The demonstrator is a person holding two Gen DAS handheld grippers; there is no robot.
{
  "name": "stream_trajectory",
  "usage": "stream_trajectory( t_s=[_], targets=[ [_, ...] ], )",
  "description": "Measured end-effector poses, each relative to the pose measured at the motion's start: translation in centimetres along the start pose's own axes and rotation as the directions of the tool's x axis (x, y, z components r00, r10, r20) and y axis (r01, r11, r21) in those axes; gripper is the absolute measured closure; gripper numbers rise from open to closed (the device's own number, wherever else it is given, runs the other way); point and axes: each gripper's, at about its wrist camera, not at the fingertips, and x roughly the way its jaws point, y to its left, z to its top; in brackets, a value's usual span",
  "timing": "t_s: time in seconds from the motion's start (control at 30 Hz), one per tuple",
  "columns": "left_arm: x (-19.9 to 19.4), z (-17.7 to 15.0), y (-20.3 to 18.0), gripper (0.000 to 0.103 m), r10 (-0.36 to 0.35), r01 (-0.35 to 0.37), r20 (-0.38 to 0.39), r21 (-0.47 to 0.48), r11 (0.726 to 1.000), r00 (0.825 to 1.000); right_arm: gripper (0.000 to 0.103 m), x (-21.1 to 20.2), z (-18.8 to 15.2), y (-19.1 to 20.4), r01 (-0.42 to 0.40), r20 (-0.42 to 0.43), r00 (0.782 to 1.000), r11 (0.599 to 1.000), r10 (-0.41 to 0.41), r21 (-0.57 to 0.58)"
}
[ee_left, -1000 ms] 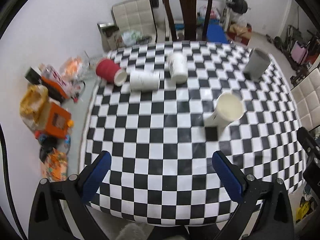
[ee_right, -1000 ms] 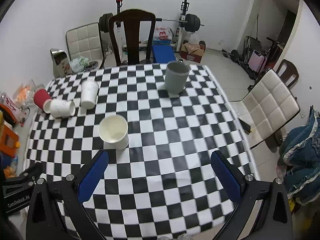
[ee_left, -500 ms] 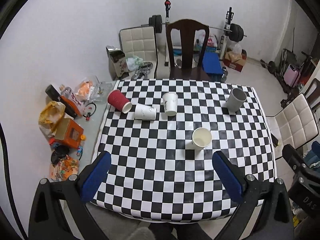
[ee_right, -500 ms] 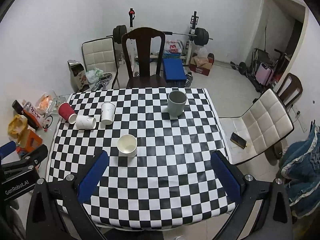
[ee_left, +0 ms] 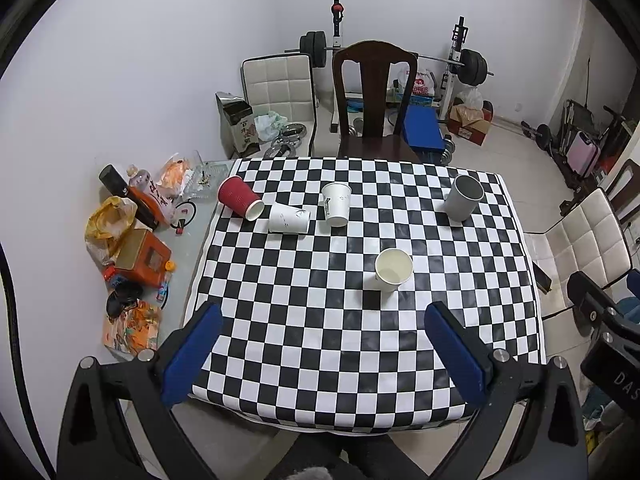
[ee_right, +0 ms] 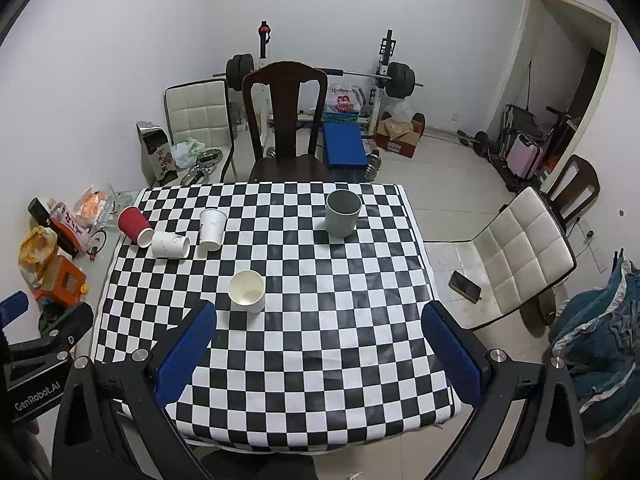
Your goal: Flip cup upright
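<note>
On the checkered table a white paper cup stands upright near the middle; it also shows in the right wrist view. A grey cup stands upright at the far right. A white cup stands at the far left-middle. Another white cup and a red cup lie on their sides at the far left. My left gripper and right gripper are open and empty, high above the table's near edge.
A dark wooden chair stands behind the table. A white padded chair with a phone on its seat stands to the right. Bags and toys litter the floor on the left. Weights line the back wall.
Both grippers have pulled up and back from the table, so the cups look smaller and the whole table is in view. No cup has moved.
</note>
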Motion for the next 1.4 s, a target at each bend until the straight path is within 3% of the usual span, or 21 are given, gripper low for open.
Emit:
stream_trajectory(
  t_s=[1.4],
  targets=[
    [-0.7,-0.5,-0.3,0.0,0.002,-0.002,0.013,0.009,1.0,1.0,0.0,0.4,-0.8,-0.6,-0.025,-0.017,1.0,1.0,0.024,-0.014]
  ],
)
